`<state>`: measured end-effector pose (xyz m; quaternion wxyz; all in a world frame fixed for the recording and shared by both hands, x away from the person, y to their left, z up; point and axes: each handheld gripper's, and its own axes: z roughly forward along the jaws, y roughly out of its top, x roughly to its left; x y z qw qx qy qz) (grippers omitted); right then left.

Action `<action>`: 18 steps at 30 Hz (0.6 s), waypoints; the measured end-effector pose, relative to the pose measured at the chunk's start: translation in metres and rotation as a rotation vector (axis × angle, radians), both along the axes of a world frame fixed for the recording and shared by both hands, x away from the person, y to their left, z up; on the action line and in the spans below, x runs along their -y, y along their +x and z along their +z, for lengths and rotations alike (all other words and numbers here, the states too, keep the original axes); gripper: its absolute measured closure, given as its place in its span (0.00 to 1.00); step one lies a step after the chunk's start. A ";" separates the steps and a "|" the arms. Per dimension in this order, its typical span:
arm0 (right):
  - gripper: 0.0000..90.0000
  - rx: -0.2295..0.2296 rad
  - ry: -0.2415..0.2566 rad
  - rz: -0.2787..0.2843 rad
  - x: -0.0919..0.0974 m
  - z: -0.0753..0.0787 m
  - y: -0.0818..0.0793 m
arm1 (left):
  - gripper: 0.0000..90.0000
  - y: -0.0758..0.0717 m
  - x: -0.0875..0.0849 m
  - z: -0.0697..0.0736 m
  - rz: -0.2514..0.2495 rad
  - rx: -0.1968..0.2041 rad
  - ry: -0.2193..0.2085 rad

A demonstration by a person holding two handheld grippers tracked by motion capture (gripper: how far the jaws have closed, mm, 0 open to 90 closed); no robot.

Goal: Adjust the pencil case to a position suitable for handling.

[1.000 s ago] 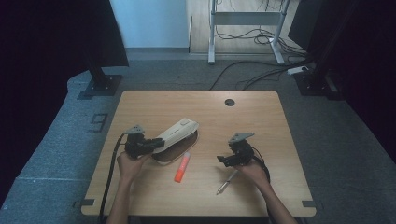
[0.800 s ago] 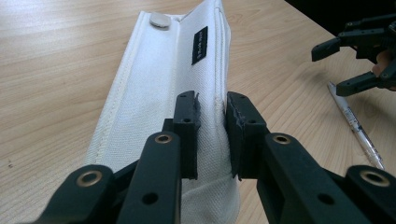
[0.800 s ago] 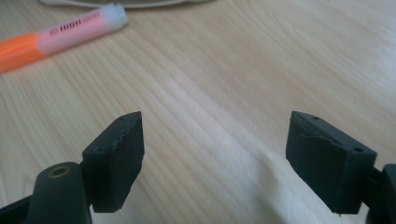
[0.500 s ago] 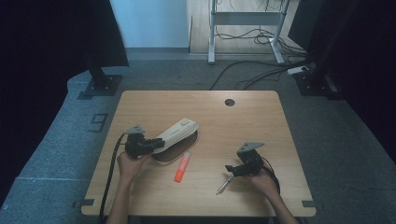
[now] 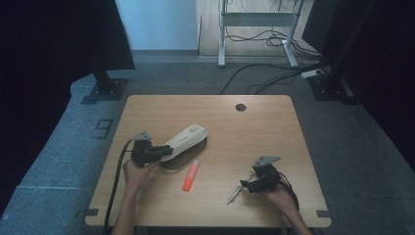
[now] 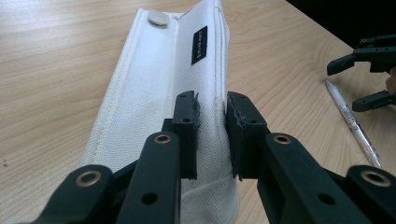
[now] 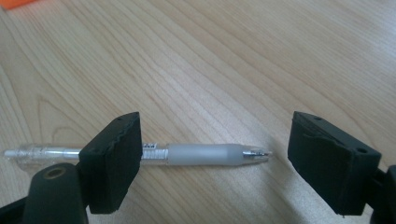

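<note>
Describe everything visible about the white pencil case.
The white pencil case is a long, flat pouch of woven fabric with stitched edges, a small black label and a pale snap button near its far end. The left tool pinches its near end, so it slants up off the wooden table, beside the orange marker.

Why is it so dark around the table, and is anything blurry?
High view: light falls on the wooden table while the room's sides stay black. Left gripper view: the white pouch is sharp, the near black fingers a bit soft. Right gripper view: the clear pen looks slightly blurred, the wood grain crisp.
</note>
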<state>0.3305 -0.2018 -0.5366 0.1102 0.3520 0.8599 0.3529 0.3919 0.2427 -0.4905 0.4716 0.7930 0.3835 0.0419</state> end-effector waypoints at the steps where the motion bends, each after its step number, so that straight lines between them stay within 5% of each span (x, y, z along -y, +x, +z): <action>1: 0.20 0.000 0.000 0.000 0.000 0.000 0.000 | 0.83 0.000 0.000 0.000 0.000 0.000 0.000; 18: 0.20 0.001 -0.003 0.038 -0.007 -0.001 -0.002 | 0.83 0.000 0.000 0.000 -0.002 -0.004 -0.001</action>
